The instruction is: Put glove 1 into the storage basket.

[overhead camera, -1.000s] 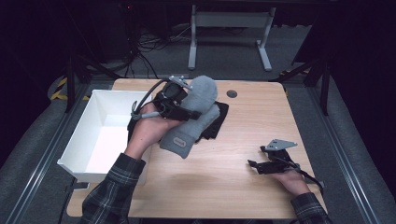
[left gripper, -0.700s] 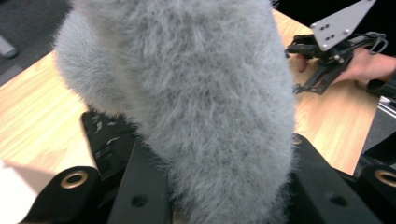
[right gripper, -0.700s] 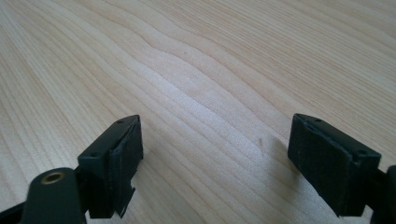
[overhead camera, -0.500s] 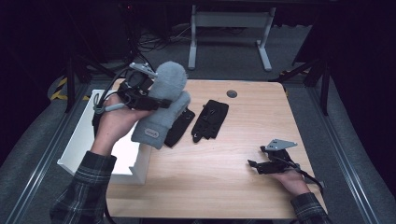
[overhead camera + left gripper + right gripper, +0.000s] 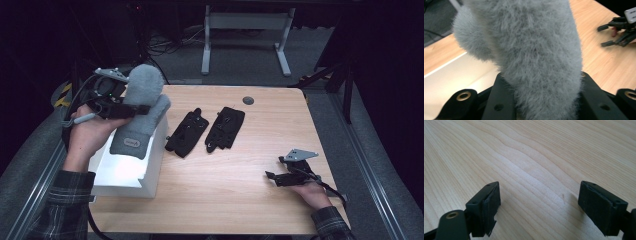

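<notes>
A fluffy grey mitten (image 5: 142,85) hangs over the right wall of a white bin (image 5: 125,175) at the table's left edge. My left gripper (image 5: 141,109) is shut on it across its middle. In the left gripper view the mitten (image 5: 531,57) sits between the jaws, with the bin (image 5: 454,75) below. Two black gloves (image 5: 187,132) (image 5: 226,128) lie side by side on the wooden table (image 5: 225,200). My right gripper (image 5: 272,179) rests open at the front right. In the right gripper view the right gripper (image 5: 539,205) has bare wood between its jaws.
A round grey grommet (image 5: 248,100) sits near the table's far edge. White desk legs (image 5: 245,30) stand on the floor behind. My right gripper (image 5: 619,32) shows far off in the left gripper view.
My left gripper has carried the grey mitten leftward from over the black gloves to above the white bin, which uncovers both gloves. The right gripper has stayed put.
</notes>
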